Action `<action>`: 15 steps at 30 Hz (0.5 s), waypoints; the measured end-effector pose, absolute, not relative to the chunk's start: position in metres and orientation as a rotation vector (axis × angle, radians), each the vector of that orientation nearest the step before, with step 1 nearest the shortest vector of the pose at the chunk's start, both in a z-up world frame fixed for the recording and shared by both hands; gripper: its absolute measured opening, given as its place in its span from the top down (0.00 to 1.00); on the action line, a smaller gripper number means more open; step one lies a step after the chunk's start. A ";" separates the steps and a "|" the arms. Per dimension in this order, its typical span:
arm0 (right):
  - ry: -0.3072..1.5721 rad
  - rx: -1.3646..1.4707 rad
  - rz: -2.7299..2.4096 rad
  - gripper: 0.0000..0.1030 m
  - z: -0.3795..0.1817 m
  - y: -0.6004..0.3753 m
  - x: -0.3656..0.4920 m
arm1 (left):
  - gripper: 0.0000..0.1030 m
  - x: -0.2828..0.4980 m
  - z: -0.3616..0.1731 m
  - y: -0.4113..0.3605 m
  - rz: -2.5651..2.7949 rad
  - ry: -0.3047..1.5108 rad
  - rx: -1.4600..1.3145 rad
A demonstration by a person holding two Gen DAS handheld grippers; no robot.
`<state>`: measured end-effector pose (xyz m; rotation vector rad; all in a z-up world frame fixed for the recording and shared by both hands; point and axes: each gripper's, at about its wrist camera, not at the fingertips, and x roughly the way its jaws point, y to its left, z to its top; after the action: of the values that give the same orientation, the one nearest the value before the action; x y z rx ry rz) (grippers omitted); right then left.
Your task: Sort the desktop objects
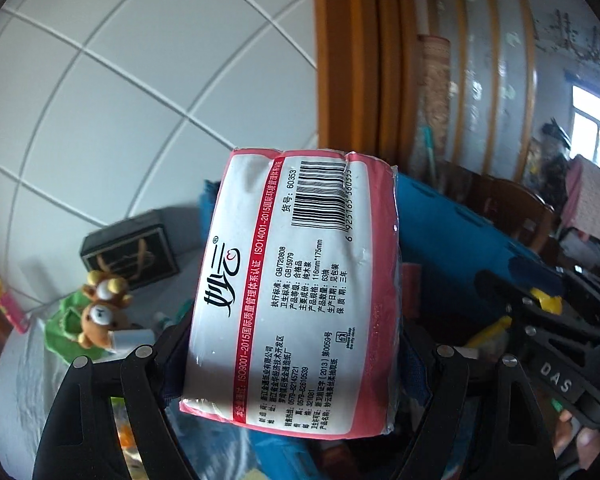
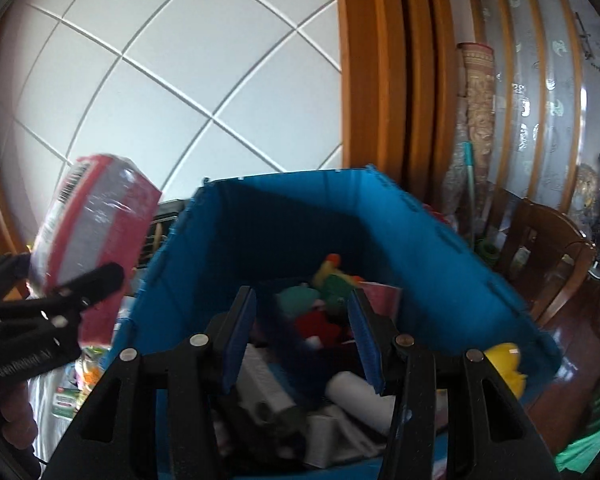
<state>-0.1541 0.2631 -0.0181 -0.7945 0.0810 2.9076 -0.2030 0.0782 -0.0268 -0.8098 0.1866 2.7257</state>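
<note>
Left tongs [image 1: 292, 360] clamp the tissue pack [image 1: 296, 280] aloft beside the blue bin [image 2: 380, 216], right tongs [image 2: 300, 344] gape empty over it; I'd clear the rim before releasing.

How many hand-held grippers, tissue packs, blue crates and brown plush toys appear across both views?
Hand-held grippers: 2 (left hand-held gripper, right hand-held gripper)
Tissue pack: 1
Blue crate: 1
Brown plush toys: 2 (upper plush toy, lower plush toy)
Total: 6
</note>
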 end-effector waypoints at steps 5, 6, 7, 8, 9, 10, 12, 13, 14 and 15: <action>0.100 -0.818 2.908 0.54 -0.025 0.284 -0.150 | 0.14 -0.199 -0.038 0.104 2.685 0.219 -0.857; 0.096 -0.826 2.913 0.54 -0.027 0.285 -0.150 | 0.11 -0.198 -0.040 0.110 2.677 0.226 -0.867; 0.096 -0.832 2.920 0.54 -0.028 0.287 -0.150 | 0.05 -0.198 -0.042 0.115 2.668 0.232 -0.876; 0.098 -0.837 2.928 0.52 -0.030 0.288 -0.149 | 0.02 -0.194 -0.043 0.117 2.678 0.235 -0.874; 0.099 -0.842 2.934 0.46 -0.032 0.289 -0.149 | 0.00 -0.190 -0.043 0.119 2.692 0.236 -0.869; 0.099 -0.848 2.939 0.41 -0.033 0.290 -0.149 | 0.00 -0.186 -0.043 0.120 2.707 0.238 -0.864; 0.093 -0.858 2.956 0.35 -0.036 0.289 -0.147 | 0.00 -0.181 -0.044 0.119 2.724 0.212 -0.867; 0.090 -0.861 2.966 0.35 -0.036 0.288 -0.146 | 0.00 -0.178 -0.044 0.116 2.730 0.201 -0.871; 0.086 -0.863 2.976 0.35 -0.037 0.288 -0.145 | 0.00 -0.177 -0.044 0.113 2.740 0.198 -0.875; 0.082 -0.866 2.986 0.35 -0.037 0.287 -0.145 | 0.00 -0.173 -0.044 0.109 2.757 0.197 -0.873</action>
<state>-0.1446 0.2870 -0.0370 -0.8661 0.0822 2.9863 -0.1735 0.1087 -0.0435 -0.8735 0.1969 2.7565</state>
